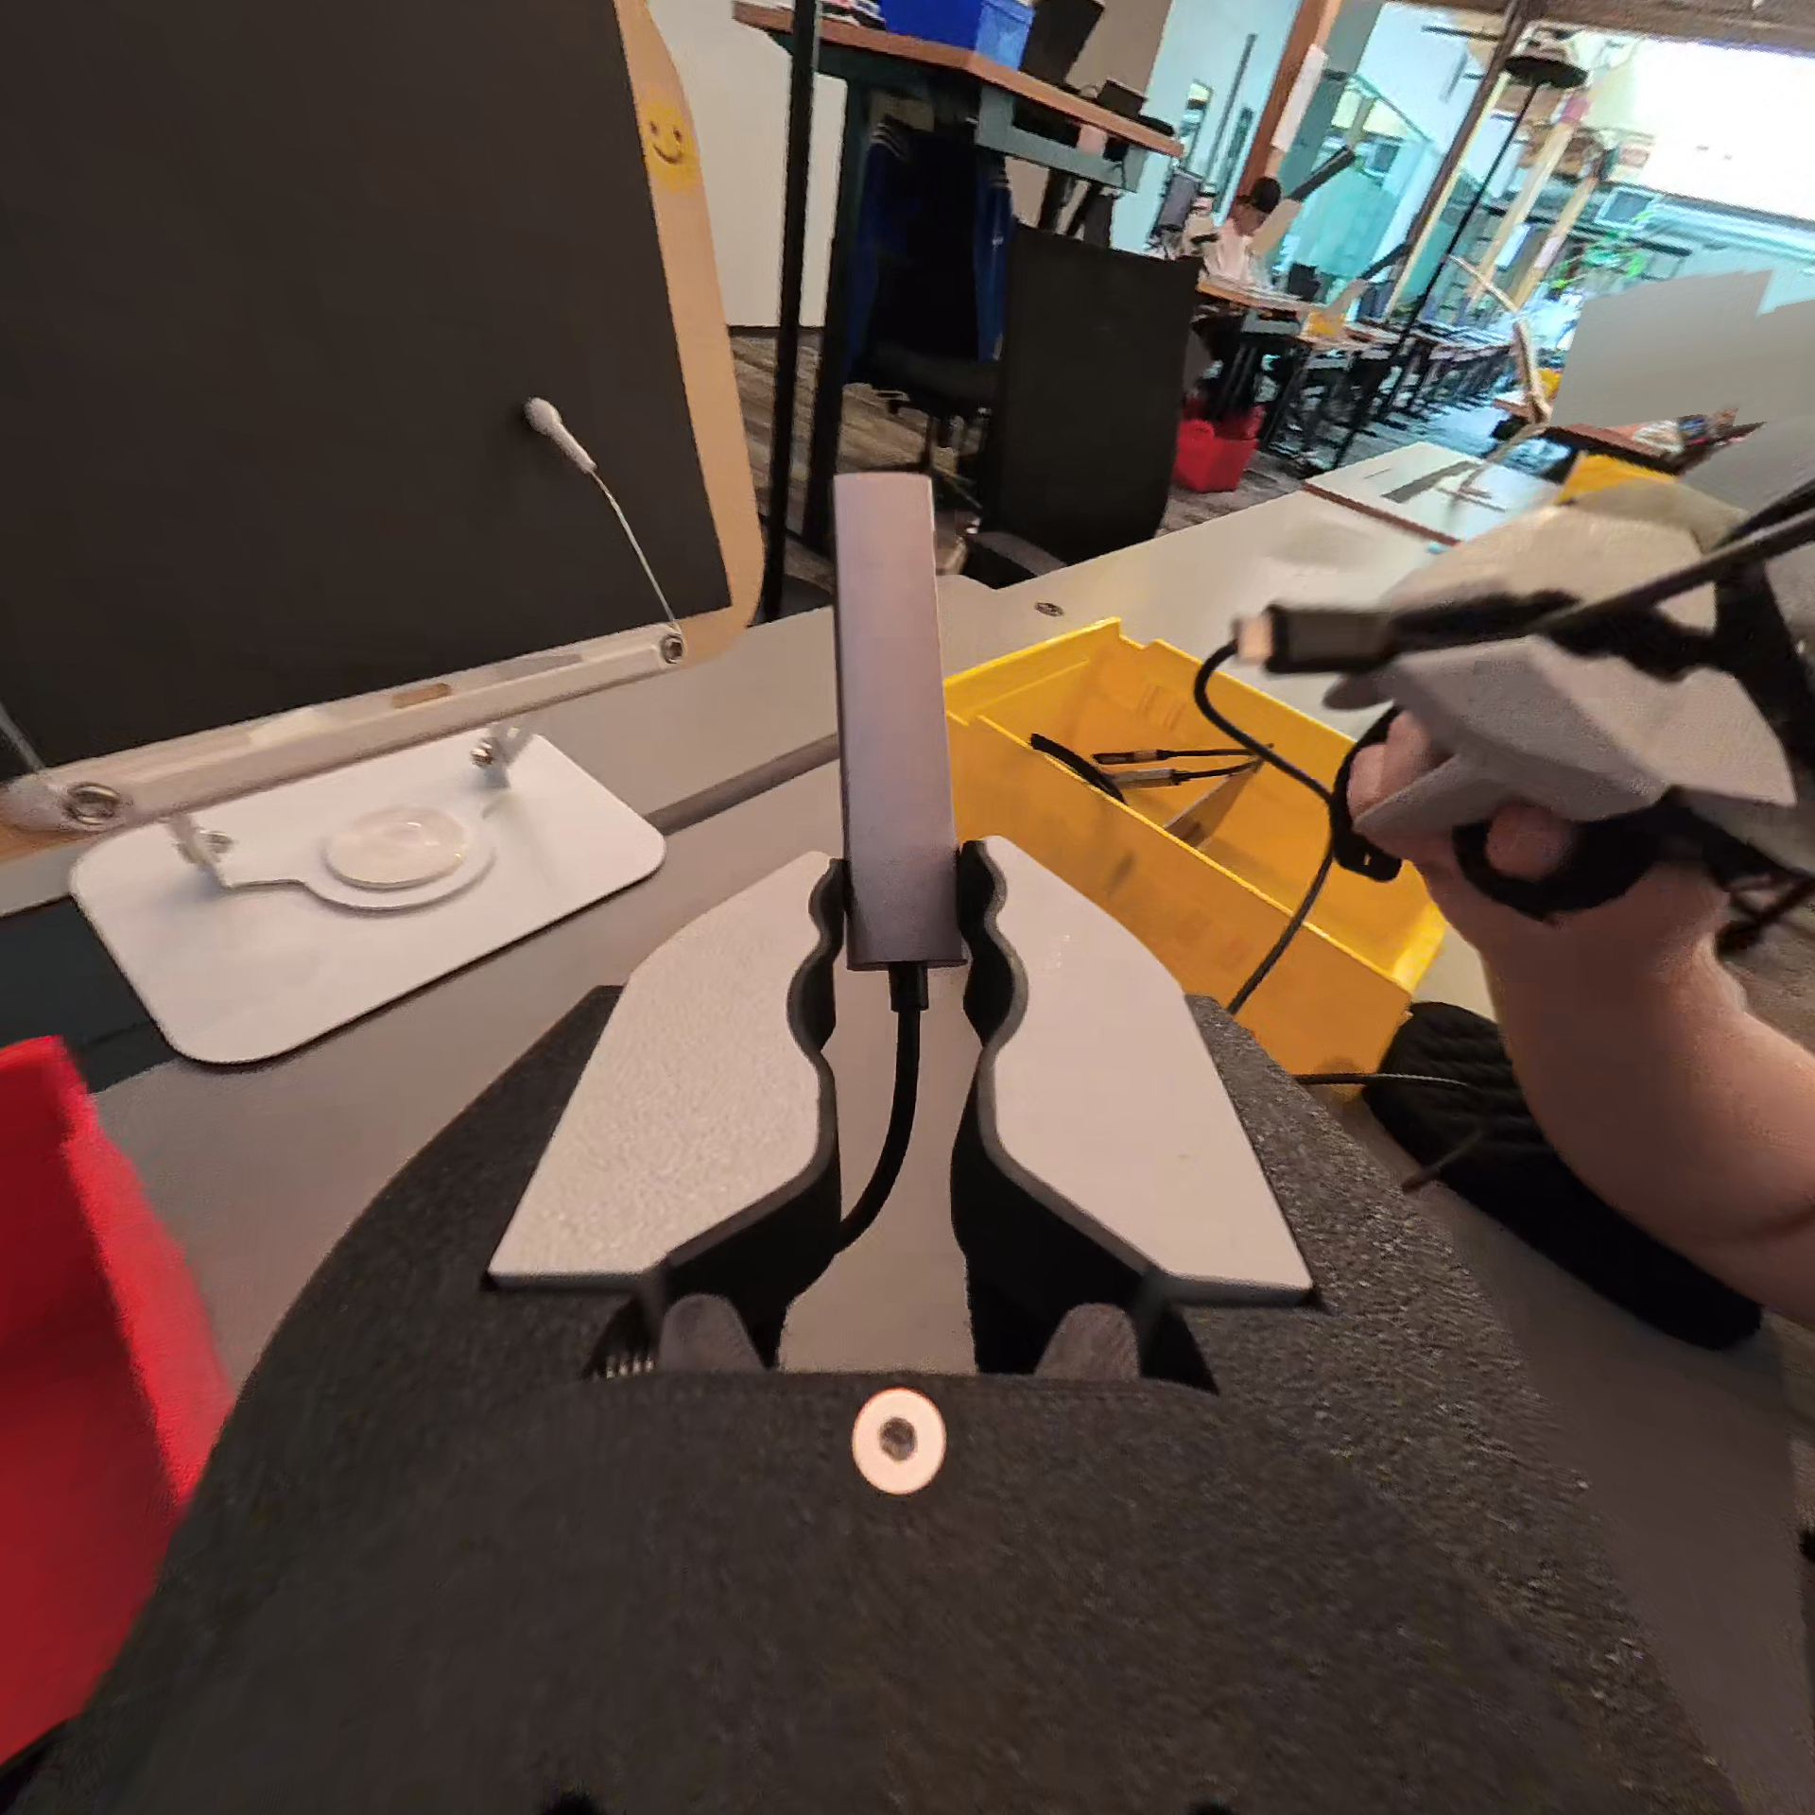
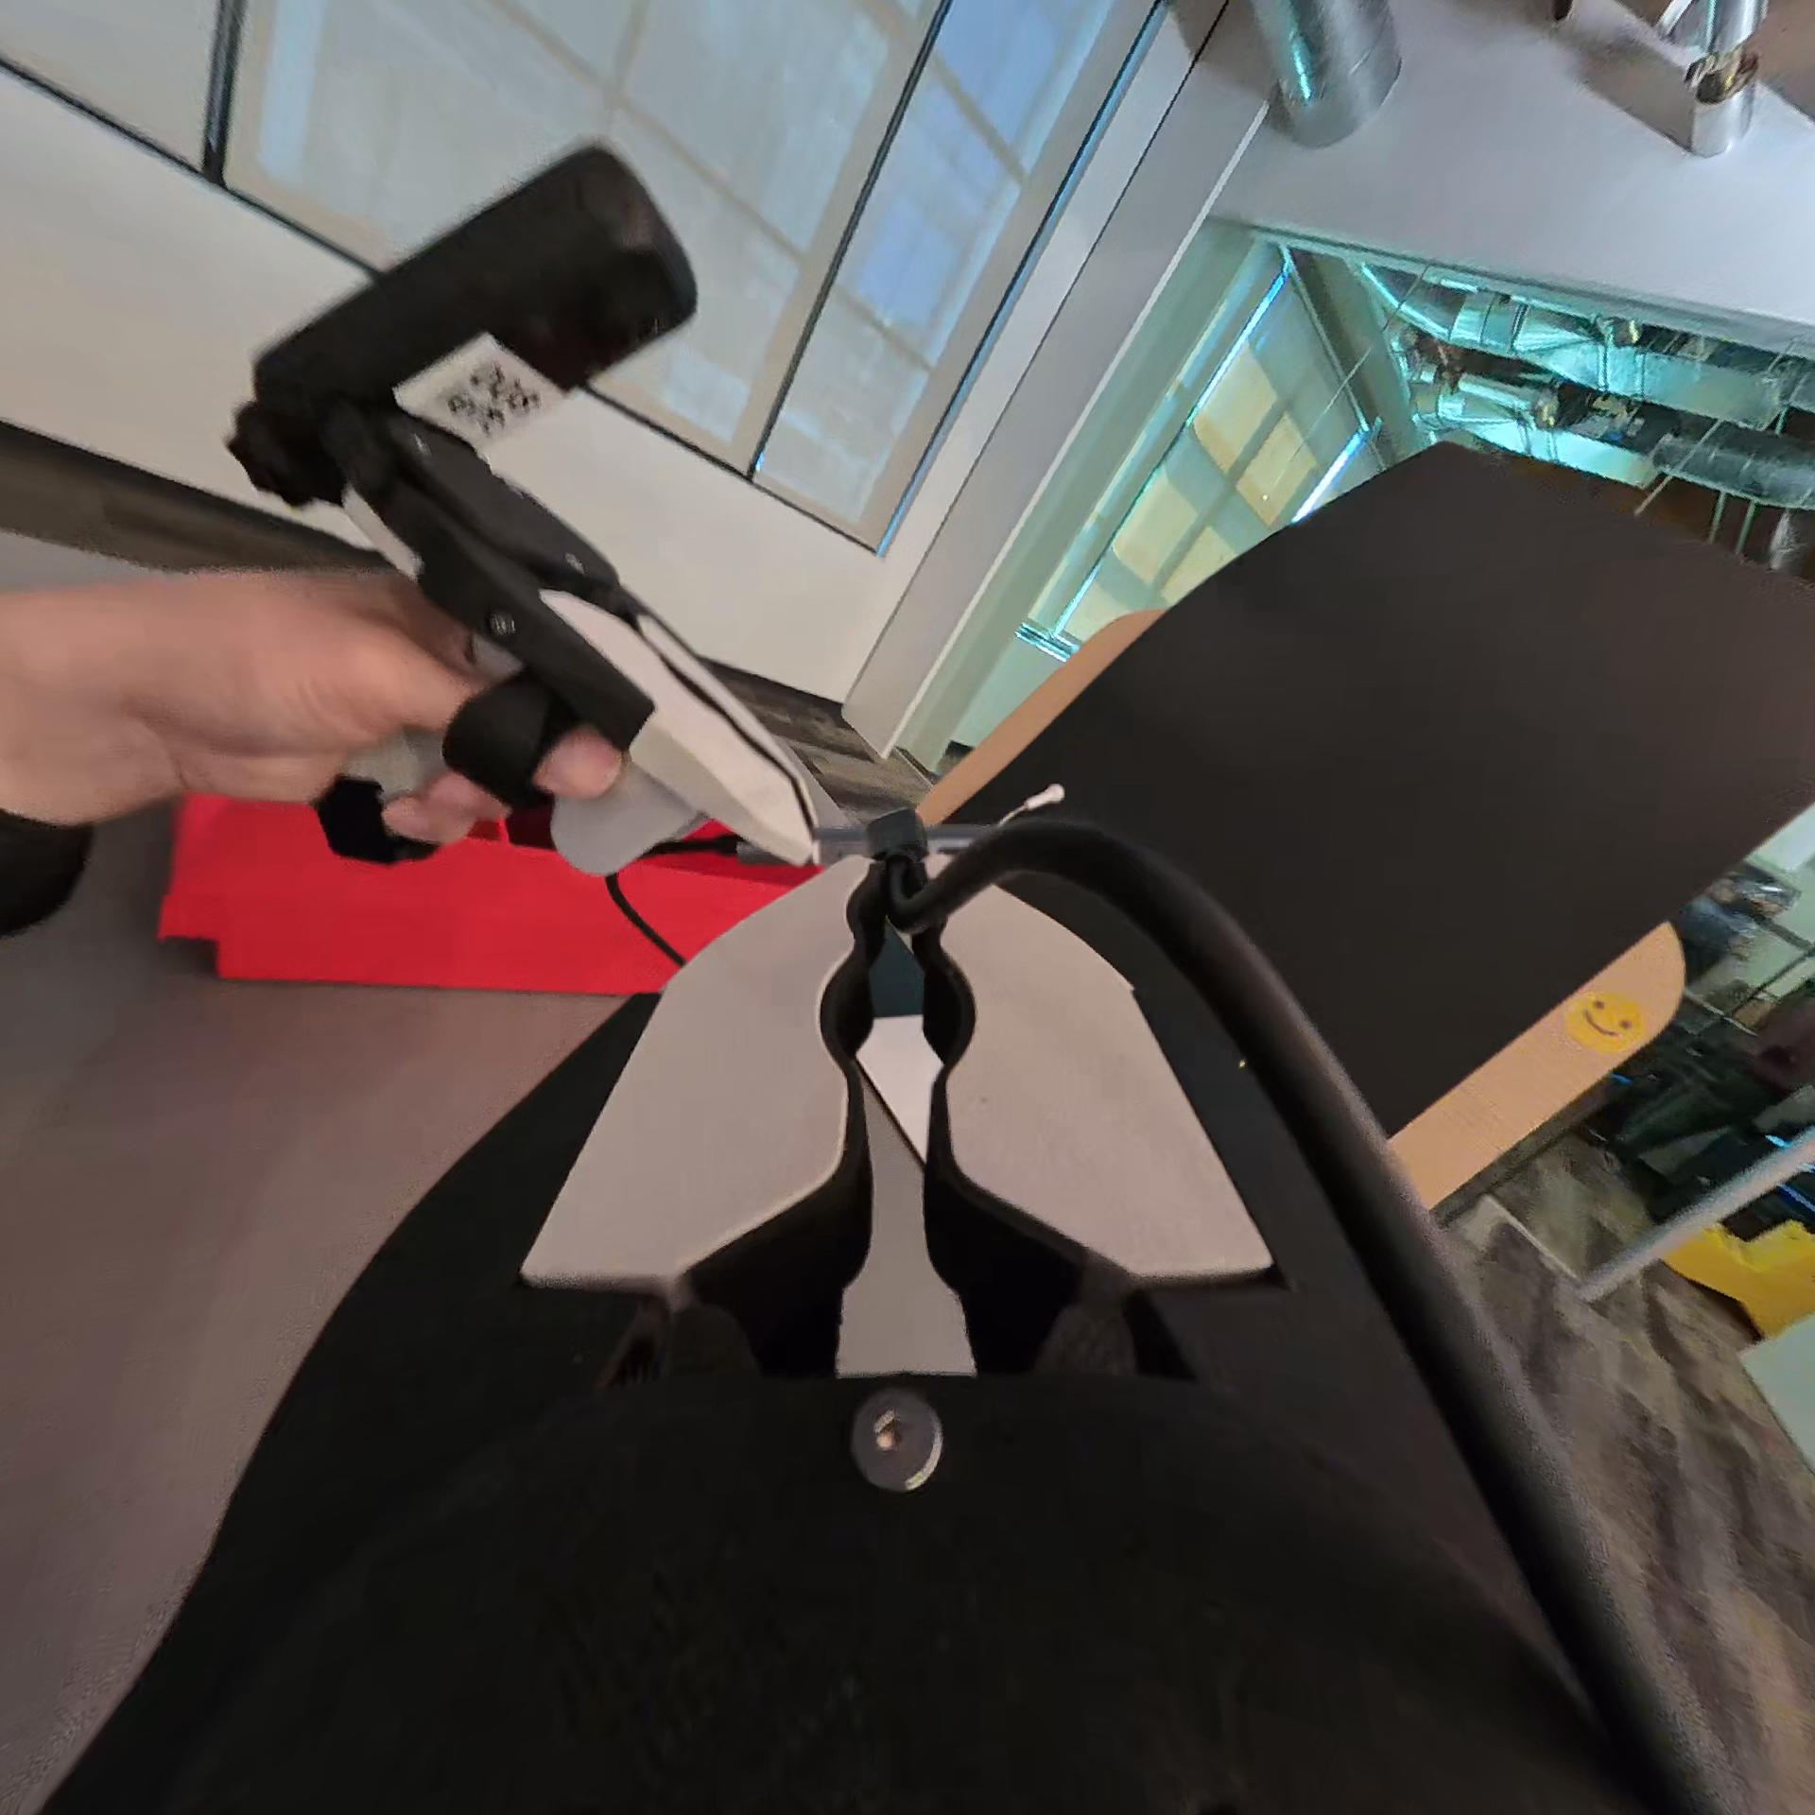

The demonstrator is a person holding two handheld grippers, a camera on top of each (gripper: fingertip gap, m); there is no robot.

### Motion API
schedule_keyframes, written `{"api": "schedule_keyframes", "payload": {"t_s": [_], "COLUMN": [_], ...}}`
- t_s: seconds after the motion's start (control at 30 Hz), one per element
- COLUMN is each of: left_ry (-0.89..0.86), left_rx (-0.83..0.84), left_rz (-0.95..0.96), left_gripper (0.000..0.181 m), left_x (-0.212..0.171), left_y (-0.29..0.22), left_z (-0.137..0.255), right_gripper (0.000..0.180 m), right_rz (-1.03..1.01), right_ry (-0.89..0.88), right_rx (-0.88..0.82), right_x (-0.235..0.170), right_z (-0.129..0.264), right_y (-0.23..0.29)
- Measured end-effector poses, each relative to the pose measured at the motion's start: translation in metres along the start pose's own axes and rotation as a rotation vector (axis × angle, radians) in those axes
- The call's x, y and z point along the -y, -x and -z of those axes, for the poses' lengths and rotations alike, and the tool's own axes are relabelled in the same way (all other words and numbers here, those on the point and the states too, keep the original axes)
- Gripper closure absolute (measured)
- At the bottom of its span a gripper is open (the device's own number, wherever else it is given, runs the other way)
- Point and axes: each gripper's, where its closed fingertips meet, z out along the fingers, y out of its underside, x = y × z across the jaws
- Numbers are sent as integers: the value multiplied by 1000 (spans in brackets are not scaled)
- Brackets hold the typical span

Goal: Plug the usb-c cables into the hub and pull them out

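In the left wrist view my left gripper (image 1: 902, 889) is shut on the lower end of a slim grey hub (image 1: 884, 687) and holds it upright above the table. The hub's own black lead (image 1: 899, 1110) hangs down between the fingers. My right gripper (image 1: 1414, 638), held by a hand, comes in from the right, shut on a black usb-c cable; its metal plug (image 1: 1306, 633) points left towards the hub, a gap away. In the right wrist view my right gripper (image 2: 896, 874) pinches that cable (image 2: 1228, 982) at its tips. The left gripper (image 2: 786, 835) and the hub (image 2: 845, 843) are just beyond.
A yellow bin (image 1: 1277, 943) with more cables sits right of the hub. A red bin (image 1: 88, 1326) is at the near left and also shows in the right wrist view (image 2: 442, 923). A black board (image 1: 324, 344) on a white base (image 1: 324, 933) stands behind. The left gripper's tips are roughly 9 cm from the right gripper's.
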Motion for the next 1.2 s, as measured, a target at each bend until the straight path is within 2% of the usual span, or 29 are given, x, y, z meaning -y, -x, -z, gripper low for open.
{"api": "schedule_keyframes", "payload": {"t_s": [0.13, 0.47, 0.77, 1.0, 1.13, 1.2], "left_ry": [-49, -75, -127, -169, -200, -192], "left_rx": [-11, -36, -55, -48, 5, 63], "left_rz": [1, -70, -72, -100, -160, -229], "left_gripper": [159, 159, 159, 159, 159, 159], "left_x": [10, 19, 26, 31, 35, 35], "left_y": [-6, -35, -44, -50, -52, -52], "left_z": [8, 2, 0, 1, 1, -1], "right_gripper": [174, 174, 174, 175, 175, 175], "right_rz": [57, -22, -49, -209, -349, -354], "right_ry": [40, -47, -55, -106, -157, -160], "right_rx": [-43, -102, -123, -98, -77, -86], "right_x": [-10, 1, 4, 7, 8, 6], "right_z": [-8, 0, 2, 5, 7, 6], "right_y": [8, -4, -8, -13, -17, -17]}}
